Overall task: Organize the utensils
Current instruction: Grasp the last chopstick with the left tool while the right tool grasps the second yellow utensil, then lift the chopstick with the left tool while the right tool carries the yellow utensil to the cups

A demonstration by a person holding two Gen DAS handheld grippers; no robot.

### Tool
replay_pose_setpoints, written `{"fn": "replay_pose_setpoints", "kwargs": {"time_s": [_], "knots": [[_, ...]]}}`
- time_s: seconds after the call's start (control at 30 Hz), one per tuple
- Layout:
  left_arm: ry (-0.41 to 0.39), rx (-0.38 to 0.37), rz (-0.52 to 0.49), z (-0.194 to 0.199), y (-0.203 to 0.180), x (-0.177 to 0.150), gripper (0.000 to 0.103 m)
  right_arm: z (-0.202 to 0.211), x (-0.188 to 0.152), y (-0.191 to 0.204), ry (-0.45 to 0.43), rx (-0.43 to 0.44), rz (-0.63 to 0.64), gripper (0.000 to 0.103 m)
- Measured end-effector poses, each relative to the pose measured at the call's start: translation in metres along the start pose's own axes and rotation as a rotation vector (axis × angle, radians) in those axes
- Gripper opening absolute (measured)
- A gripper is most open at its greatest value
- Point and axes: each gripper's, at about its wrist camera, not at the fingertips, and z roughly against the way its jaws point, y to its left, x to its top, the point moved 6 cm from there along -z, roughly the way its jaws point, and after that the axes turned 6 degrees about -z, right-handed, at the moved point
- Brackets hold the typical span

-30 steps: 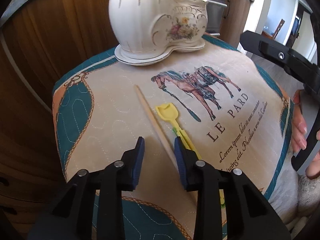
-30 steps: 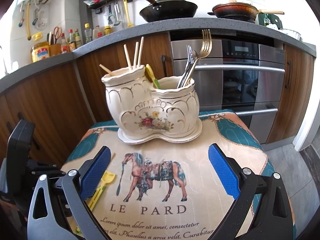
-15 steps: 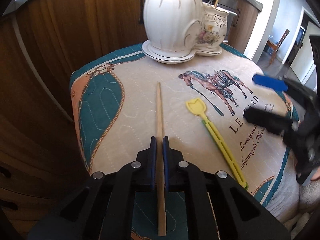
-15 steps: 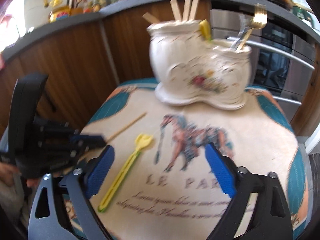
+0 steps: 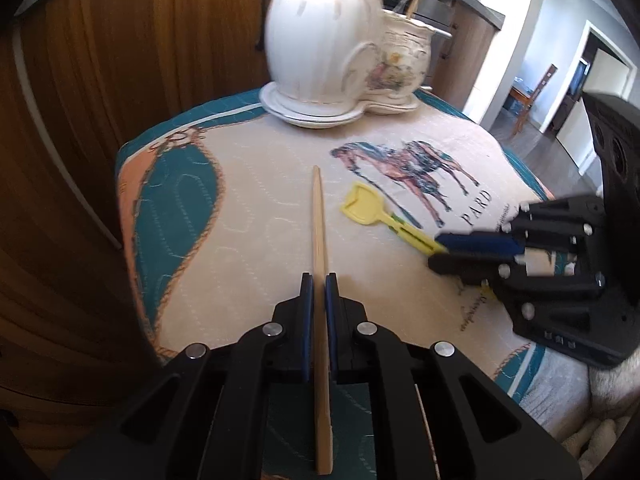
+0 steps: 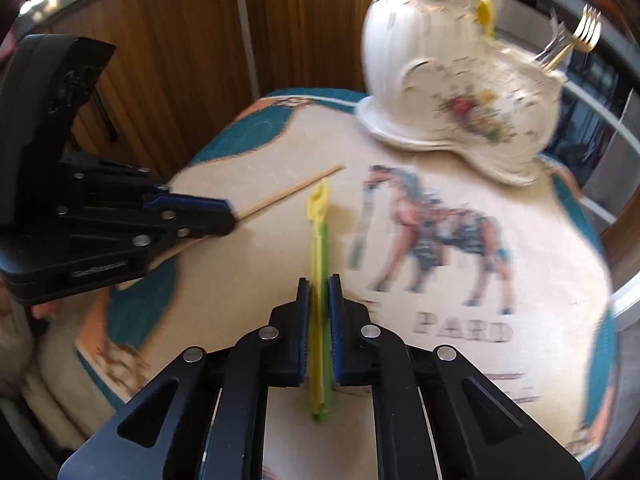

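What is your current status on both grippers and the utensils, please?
Left gripper shut on wooden chopstick. Right gripper shut on yellow plastic spade-tipped utensil. White ceramic two-pot holder ahead, path unobstructed.

The only clear lettering is printed on the quilted cloth [image 5: 256, 240] that covers the surface. In the left wrist view, right of centre and just below the printed horse [image 5: 404, 168], the word "PARD" [image 5: 476, 208] runs in dark capitals, slanting up to the right. Further script lines lie lower right of it, partly hidden and too small to read. In the right wrist view the same word "PARD" [image 6: 464, 330] stands below the horse, lower right of centre, blurred; the lines beneath it are unreadable. A raised mark on the body of the left claw [image 6: 228, 216], at the left edge, is illegible.
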Motion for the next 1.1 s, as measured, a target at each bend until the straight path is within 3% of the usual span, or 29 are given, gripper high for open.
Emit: {"fn": "replay_pose_setpoints", "kwargs": {"time_s": [0.2,0.37,0.47,0.57,0.63,0.77,0.83,0.97,1.1], "knots": [[0.038,-0.027,-0.098,-0.002,-0.030,0.001,0.006,0.020,-0.006,-0.035,0.040,-0.052,0.067,0.011],[0.094,0.003,-0.133,-0.002,-0.036,0.001,0.006,0.020,-0.013,-0.049,0.088,-0.067,0.078,0.011],[0.124,0.030,-0.156,-0.001,-0.036,0.000,0.009,0.014,-0.011,-0.052,0.100,-0.068,0.068,0.019],[0.133,0.039,-0.150,0.001,-0.032,-0.001,0.027,0.008,-0.005,-0.051,0.096,-0.073,0.065,0.026],[0.132,0.038,-0.142,-0.002,-0.031,-0.001,0.029,0.004,-0.002,-0.052,0.097,-0.071,0.060,0.026],[0.117,0.041,-0.138,-0.005,-0.031,0.001,0.029,0.002,-0.001,-0.052,0.087,-0.058,0.048,0.022],[0.116,0.041,-0.144,-0.005,-0.030,0.001,0.026,0.001,-0.001,-0.050,0.074,-0.048,0.045,0.011],[0.104,0.047,-0.119,-0.005,-0.019,0.004,0.006,0.003,-0.001,-0.048,0.025,-0.048,0.033,0.011],[0.083,0.039,-0.130,-0.002,-0.018,0.002,0.006,0.014,0.004,-0.053,-0.047,-0.035,-0.017,0.011]]}}
